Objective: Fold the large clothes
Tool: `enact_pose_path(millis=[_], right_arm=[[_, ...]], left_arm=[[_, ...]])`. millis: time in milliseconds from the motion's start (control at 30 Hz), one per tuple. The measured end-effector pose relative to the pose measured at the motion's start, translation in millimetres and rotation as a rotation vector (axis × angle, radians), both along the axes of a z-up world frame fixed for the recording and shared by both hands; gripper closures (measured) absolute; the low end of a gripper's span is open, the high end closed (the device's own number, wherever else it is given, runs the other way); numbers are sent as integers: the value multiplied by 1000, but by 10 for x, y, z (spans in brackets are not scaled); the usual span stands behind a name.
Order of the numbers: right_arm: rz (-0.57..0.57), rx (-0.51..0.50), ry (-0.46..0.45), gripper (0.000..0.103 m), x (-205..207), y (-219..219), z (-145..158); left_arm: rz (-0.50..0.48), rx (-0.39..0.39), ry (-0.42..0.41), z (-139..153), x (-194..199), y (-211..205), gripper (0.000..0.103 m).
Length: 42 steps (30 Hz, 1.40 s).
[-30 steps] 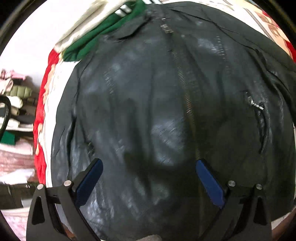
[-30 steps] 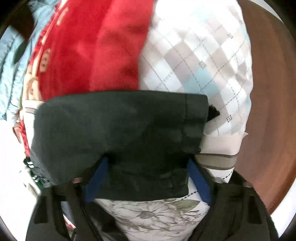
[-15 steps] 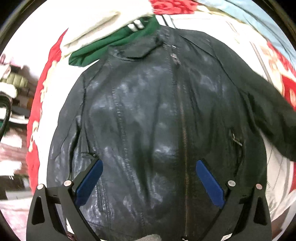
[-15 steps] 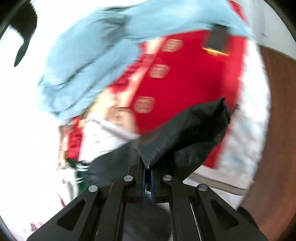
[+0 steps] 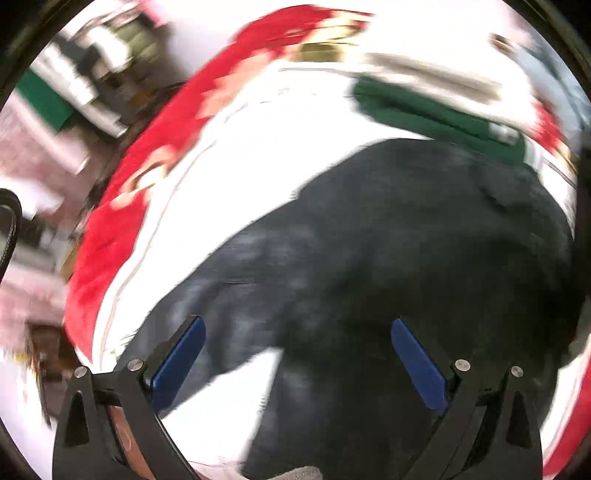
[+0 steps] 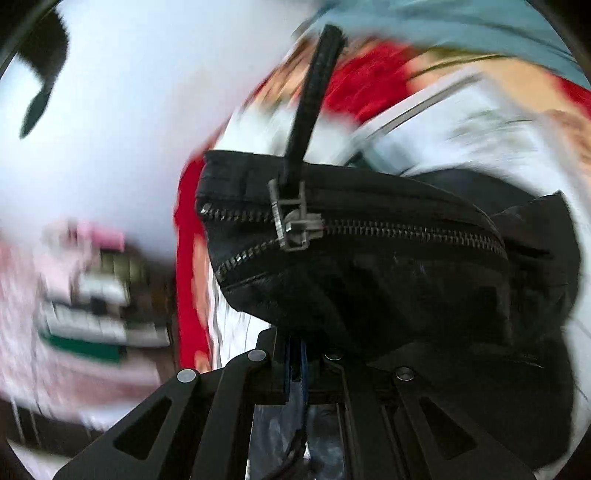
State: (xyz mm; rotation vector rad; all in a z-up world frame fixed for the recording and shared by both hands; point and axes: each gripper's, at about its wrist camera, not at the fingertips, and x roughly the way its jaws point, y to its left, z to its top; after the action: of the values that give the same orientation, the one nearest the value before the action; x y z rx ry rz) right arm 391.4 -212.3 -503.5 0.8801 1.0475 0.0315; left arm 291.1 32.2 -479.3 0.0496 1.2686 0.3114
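A black leather jacket [image 5: 388,258] lies spread on a white and red bedspread [image 5: 240,155]; the left wrist view is blurred by motion. My left gripper [image 5: 295,350] is open and empty, hovering over the jacket's lower left part, where a sleeve runs off to the lower left. My right gripper [image 6: 295,354] is shut on the jacket's sleeve cuff [image 6: 369,266], held up close to the camera. The cuff's metal zipper [image 6: 291,221] and its black pull strap [image 6: 314,96] show clearly.
A green and cream garment [image 5: 436,110] lies beyond the jacket's collar. A light blue garment [image 6: 443,18] lies at the far side of the bed. Shelves with folded clothes [image 5: 74,85] stand to the left, also in the right wrist view [image 6: 92,295].
My right gripper closed on the sleeve cuff and has carried it across toward the jacket body. My left gripper swung left, staying open over the jacket.
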Motion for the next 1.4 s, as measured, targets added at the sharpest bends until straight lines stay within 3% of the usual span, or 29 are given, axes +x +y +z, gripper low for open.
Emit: enact_pose_path(millis=[100, 167, 233, 267, 367, 467, 533, 600, 733, 833, 900, 967, 1067, 1133, 1200, 1267, 1333, 1400], right_arm=[[258, 5, 143, 99, 633, 840, -612], [387, -7, 222, 90, 833, 1228, -966], [474, -73, 251, 88, 866, 1442, -1127], [488, -80, 243, 80, 820, 1474, -1134], [386, 39, 239, 46, 601, 1179, -999], [198, 94, 263, 46, 150, 641, -810], [74, 23, 307, 43, -210, 249, -789], [-16, -28, 346, 43, -455, -127, -811], [-127, -17, 399, 43, -783, -705, -1033], [-123, -61, 437, 43, -813, -936, -1261], [-129, -21, 486, 43, -805, -1025, -1468], [-107, 78, 424, 43, -602, -871, -1566], [104, 302, 262, 43, -66, -286, -1625], [191, 378, 228, 43, 113, -21, -1608], [215, 358, 184, 43, 146, -19, -1482], [165, 297, 177, 43, -25, -311, -1355], [95, 225, 205, 43, -317, -666, -1304], [45, 192, 289, 43, -565, -998, -1428]], left_arm=[[70, 34, 39, -193, -27, 402, 0], [108, 31, 70, -300, -69, 637, 0], [126, 28, 81, -339, -128, 800, 0], [126, 25, 84, -330, -146, 837, 0], [117, -15, 88, -283, -156, 851, 0], [76, -61, 71, -185, -70, 640, 0], [29, -65, 63, -183, 18, 411, 0], [-19, -70, 64, -230, 135, 193, 0], [-94, -54, 50, -233, 224, -157, 0], [-94, -48, 51, -197, 181, -316, 0], [-81, -50, 70, -196, 111, -359, 0], [-51, -25, 81, -175, -10, -359, 0], [2, 20, 106, -158, -119, -289, 0], [30, 32, 123, -143, -151, -251, 0], [40, 37, 119, -85, -162, -272, 0], [23, 50, 94, -34, -140, -370, 0], [-2, 66, 78, -76, -68, -526, 0], [-15, 60, 73, -206, 51, -677, 0]])
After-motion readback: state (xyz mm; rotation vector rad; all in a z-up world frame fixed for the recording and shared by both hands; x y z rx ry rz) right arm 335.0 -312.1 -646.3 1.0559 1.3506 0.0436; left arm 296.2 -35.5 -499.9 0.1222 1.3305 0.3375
